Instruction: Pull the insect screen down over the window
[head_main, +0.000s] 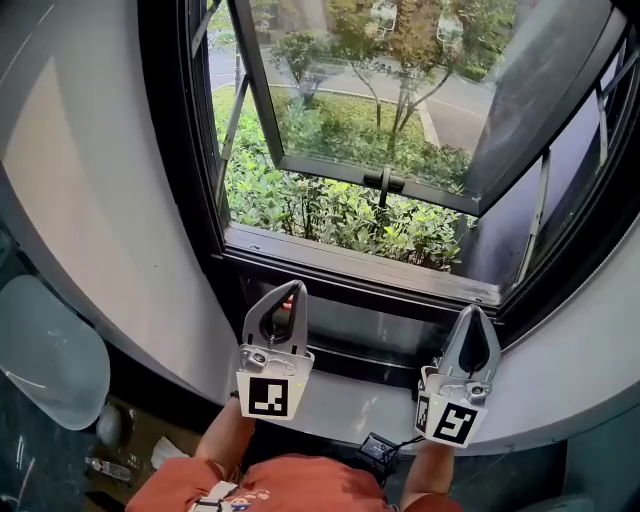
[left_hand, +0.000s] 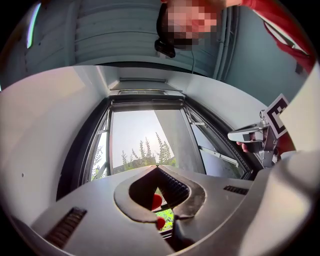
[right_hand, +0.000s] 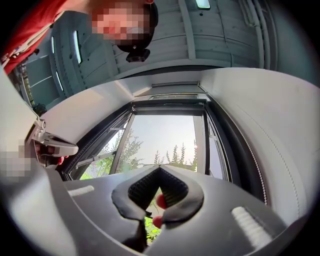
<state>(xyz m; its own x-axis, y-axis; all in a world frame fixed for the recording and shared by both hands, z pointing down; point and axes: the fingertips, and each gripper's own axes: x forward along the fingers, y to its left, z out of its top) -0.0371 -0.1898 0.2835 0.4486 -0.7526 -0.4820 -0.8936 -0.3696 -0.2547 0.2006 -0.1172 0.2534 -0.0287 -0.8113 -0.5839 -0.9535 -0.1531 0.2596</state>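
1. Green shrubbery (head_main: 330, 215) fills the opening in the head view. Nothing covers the window (head_main: 185, 150), so by my reading the job is right at its start. The glass sash (head_main: 380, 178) swings outward, beyond both sets of fingertips. The left gripper (head_main: 293, 288) and the right gripper (head_main: 473, 312) stand side by side just short of the sill (head_main: 360, 264). Each is tipped upward, with the forearms (head_main: 222, 440) coming in from below. On both, the fingers look pressed together.

2. Over to the left gripper view. Its jaws meet at the tips, the ribbed pads are closed to a point, and nothing is pinched between them. High above the fingertips a rail runs across the top of the frame. I take that for the insect screen (left_hand: 145, 103), drawn up into its housing and well apart from the fingers. The right gripper sits off to the right of these tips, also shut.

3. Now the right gripper view, and it's the same story. The jaws are together and gripping nothing. The top rail is far above the fingertips, with open sky in between. The left gripper shows to the left of them.

4. Everything is left to do. The grippers have to reach that rail, catch it, and draw it down to the sill.
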